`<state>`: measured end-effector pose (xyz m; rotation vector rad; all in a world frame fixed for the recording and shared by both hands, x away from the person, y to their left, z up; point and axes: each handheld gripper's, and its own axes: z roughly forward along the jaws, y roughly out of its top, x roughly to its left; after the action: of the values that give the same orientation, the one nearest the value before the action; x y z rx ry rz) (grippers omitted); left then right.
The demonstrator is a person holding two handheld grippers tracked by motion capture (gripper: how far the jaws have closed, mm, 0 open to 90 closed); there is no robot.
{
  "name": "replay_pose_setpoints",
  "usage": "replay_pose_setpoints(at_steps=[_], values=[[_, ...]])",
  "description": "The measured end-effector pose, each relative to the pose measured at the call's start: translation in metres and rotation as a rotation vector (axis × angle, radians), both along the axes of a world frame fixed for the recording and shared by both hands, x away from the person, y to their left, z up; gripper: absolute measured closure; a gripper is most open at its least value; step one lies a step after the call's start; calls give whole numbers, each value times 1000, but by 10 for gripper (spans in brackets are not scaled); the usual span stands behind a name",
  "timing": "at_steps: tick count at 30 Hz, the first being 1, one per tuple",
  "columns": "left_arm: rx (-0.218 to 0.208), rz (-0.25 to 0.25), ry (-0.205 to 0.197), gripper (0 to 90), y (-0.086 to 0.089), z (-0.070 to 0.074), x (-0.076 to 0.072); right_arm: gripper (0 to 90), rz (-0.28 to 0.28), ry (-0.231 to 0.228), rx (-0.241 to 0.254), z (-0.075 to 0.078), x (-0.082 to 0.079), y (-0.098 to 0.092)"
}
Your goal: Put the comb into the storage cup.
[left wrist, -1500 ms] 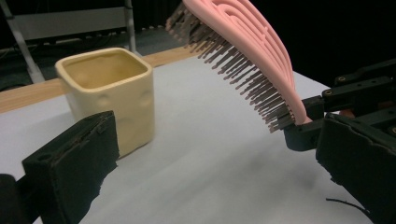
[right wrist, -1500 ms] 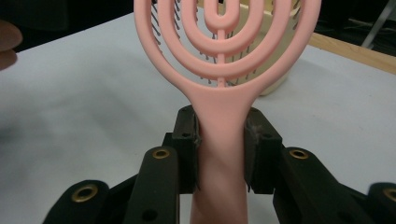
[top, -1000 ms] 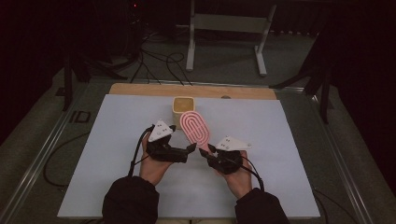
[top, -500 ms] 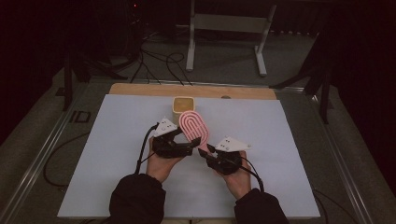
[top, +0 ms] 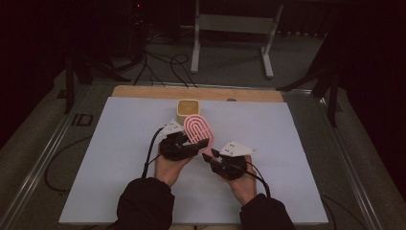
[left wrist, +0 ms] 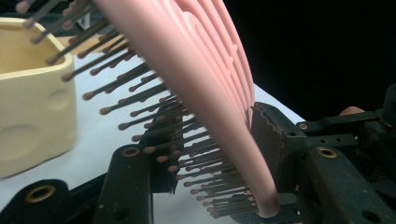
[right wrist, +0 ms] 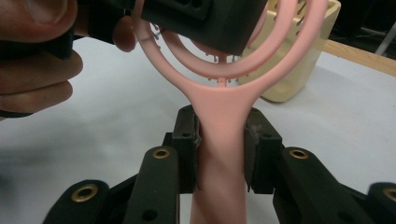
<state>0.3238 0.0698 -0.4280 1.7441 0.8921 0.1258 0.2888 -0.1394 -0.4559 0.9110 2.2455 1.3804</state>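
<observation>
Right jaws: pressed together on the pink hairbrush [right wrist: 219, 116], clamped on its handle just below the spot where it widens into the head; both pads sit flat against the handle's sides.
Right gripper [top: 214, 154]: held in the person's right hand [top: 242, 179], pointing up the table toward the brush.
Left jaws: they have just been closing, and the brush head stands between them; one pad lies against the smooth pink back, the other is pushed in among the bristles [left wrist: 140, 112], so the grip is across the head.
Left gripper [top: 198, 143]: in the person's left hand [top: 167, 165], reaching in from the side, its black body crossing the lower part of the looped head.
Hairbrush position: raised off the white table sheet [top: 119, 143], roughly upright, handle low and head high, between the two grippers near the middle of the table.
Brush head: open pink loops on the back, dark bristles with small round tips on the other face.
Cream container [top: 187, 109]: stands on the sheet just behind the brush, apart from it; its pale dimpled wall shows close beside the bristles in the left gripper view.
Wooden strip [top: 143, 91]: runs along the far edge of the sheet.
</observation>
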Motion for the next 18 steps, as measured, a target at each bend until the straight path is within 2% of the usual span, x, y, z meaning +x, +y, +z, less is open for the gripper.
replay_pose_setpoints(at_steps=[4,14,18], values=[[-29,-16,4,590,0,1,-1,700,0,2,-1,-1,1,0],[-43,-37,-7,645,-7,4,-4,697,-12,8,0,-1,2,0],[-36,-32,-13,649,-8,5,-4,663,-12,1,-3,-1,2,0]])
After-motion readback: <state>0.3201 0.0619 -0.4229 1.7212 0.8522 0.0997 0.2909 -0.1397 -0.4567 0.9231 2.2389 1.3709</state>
